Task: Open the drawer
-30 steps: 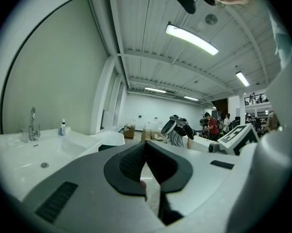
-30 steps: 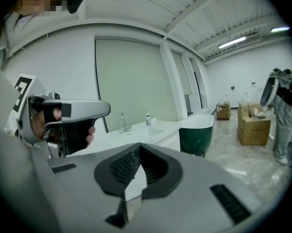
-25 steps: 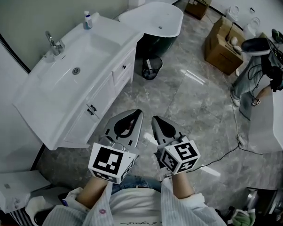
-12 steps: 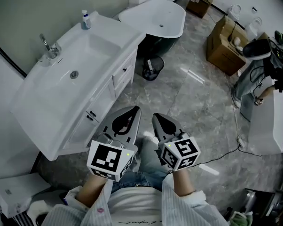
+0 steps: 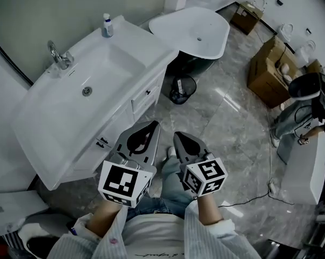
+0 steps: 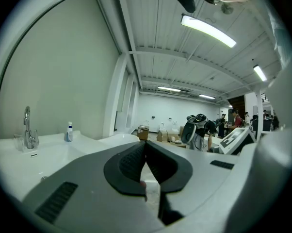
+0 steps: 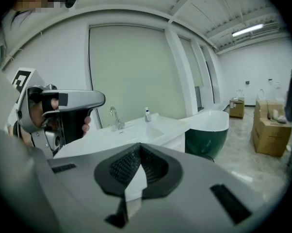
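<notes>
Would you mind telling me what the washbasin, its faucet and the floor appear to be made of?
The washbasin looks like glossy white ceramic or cast resin: smooth, seamless, softly reflective. The faucet seems chromed metal, bright and mirror-like. The floor looks like polished grey marble-pattern tile, with veining and lamp glare.

bright, even ceiling strip lights [image 6: 209,31]; glare on floor [image 5: 225,98]; fisheye edges dark.
</notes>
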`<state>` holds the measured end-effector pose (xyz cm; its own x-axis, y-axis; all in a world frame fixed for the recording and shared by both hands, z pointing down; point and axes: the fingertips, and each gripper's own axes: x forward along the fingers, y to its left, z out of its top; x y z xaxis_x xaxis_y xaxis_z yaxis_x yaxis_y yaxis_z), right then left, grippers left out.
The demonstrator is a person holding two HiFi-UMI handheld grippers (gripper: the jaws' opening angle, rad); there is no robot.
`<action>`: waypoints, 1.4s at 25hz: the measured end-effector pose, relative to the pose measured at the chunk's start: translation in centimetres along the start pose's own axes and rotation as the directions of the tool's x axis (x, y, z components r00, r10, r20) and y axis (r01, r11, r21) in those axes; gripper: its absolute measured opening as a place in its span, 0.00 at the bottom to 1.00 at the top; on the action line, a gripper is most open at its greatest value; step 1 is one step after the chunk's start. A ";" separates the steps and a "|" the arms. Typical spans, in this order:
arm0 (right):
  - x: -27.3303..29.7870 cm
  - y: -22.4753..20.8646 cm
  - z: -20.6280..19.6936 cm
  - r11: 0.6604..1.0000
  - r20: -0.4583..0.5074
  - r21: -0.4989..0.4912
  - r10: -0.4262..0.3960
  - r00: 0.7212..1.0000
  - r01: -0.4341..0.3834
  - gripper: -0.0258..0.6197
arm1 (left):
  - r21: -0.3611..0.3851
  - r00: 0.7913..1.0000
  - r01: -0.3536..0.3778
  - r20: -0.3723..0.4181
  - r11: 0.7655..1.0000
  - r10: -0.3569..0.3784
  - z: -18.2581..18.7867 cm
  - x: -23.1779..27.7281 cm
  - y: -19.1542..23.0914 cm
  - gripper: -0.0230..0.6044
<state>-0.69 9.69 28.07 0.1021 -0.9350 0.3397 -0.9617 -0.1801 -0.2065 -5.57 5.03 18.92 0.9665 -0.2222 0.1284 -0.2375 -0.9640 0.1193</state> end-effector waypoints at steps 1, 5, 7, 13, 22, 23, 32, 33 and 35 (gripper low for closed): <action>0.7 -0.7 0.4 1.000 -0.003 -0.004 0.014 1.000 -0.014 0.05 | -0.003 1.000 -0.017 0.002 1.000 0.017 0.1 0.9 0.4 0.06; 3.4 -3.9 2.0 0.997 -0.021 -0.017 0.077 0.997 -0.078 0.05 | -0.018 0.997 -0.082 -0.003 0.996 0.082 0.3 4.7 1.4 0.06; 4.6 -5.6 3.1 0.993 -0.029 -0.025 0.111 0.993 -0.112 0.05 | -0.020 0.993 -0.118 -0.004 0.993 0.118 0.8 6.8 1.8 0.06; 7.8 -10.7 6.4 0.974 -0.062 -0.056 0.216 0.974 -0.219 0.05 | -0.027 0.973 -0.233 -0.008 0.972 0.233 2.4 12.5 2.8 0.06; 10.9 -16.3 7.9 0.927 -0.119 -0.078 0.356 0.927 -0.366 0.05 | -0.044 0.922 -0.388 -0.010 0.921 0.388 2.5 17.5 2.9 0.06; 11.2 -16.6 7.7 0.922 -0.131 -0.081 0.368 0.921 -0.380 0.05 | -0.046 0.915 -0.404 -0.015 0.914 0.404 2.2 17.8 2.9 0.06; 14.4 -17.5 6.8 0.896 -0.182 -0.061 0.423 0.888 -0.439 0.05 | -0.073 0.874 -0.485 -0.064 0.872 0.481 -0.3 19.0 4.7 0.06; 14.7 -17.4 6.8 0.895 -0.182 -0.062 0.425 0.887 -0.442 0.05 | -0.074 0.872 -0.488 -0.065 0.870 0.484 -0.4 19.0 4.9 0.06; 15.4 -17.2 6.7 0.893 -0.181 -0.069 0.427 0.886 -0.444 0.05 | -0.073 0.869 -0.494 -0.067 0.866 0.490 -0.6 19.1 5.5 0.06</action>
<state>19.17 -3.69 30.68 -0.3661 -0.8498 0.3793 -0.9220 0.2759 -0.2718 11.53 -4.39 22.65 0.7173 -0.6556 0.2361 -0.6902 -0.7149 0.1120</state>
